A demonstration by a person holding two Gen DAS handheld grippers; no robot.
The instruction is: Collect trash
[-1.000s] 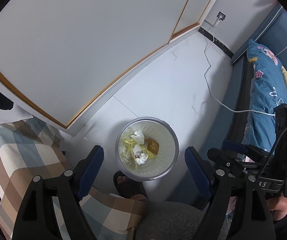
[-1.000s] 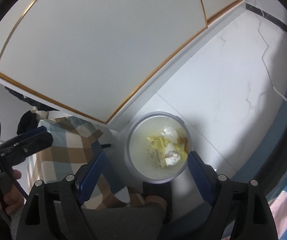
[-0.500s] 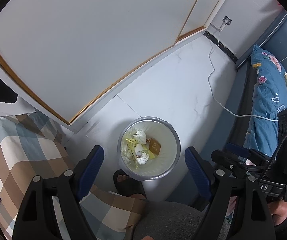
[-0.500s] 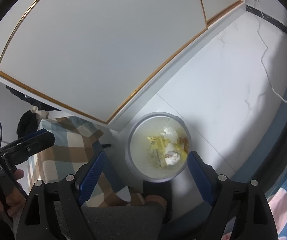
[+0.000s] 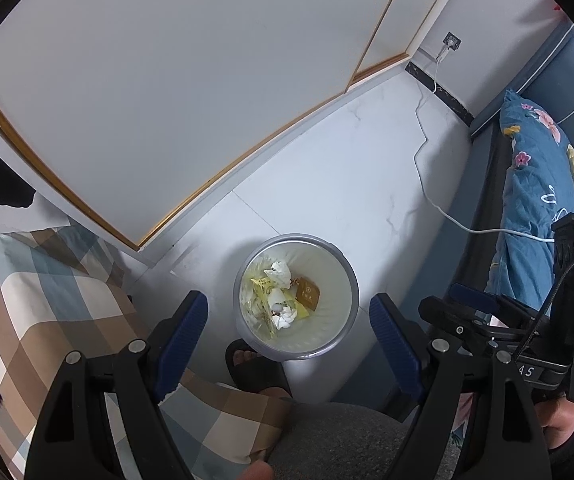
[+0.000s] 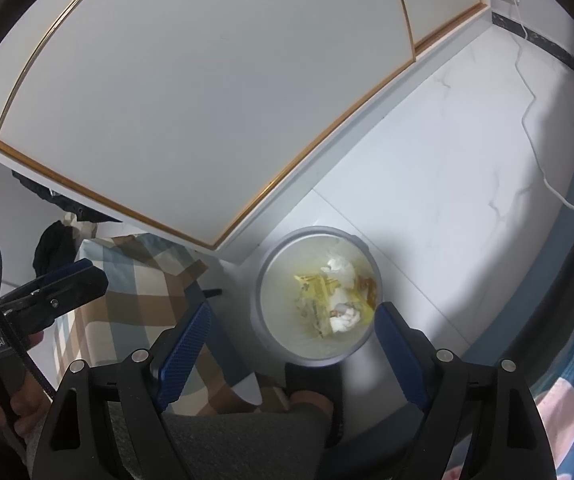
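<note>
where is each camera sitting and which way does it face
Left wrist view: on the left gripper, facing steeply down at the round grey trash bin of crumpled white tissues; shows its blue-padded fingers, the right gripper, a sandalled foot.
Right wrist view: on the right gripper, facing down at that bin; shows its fingers, the left gripper, a hand.
Shared: bin, checked blanket, white cable, white floor.
</note>
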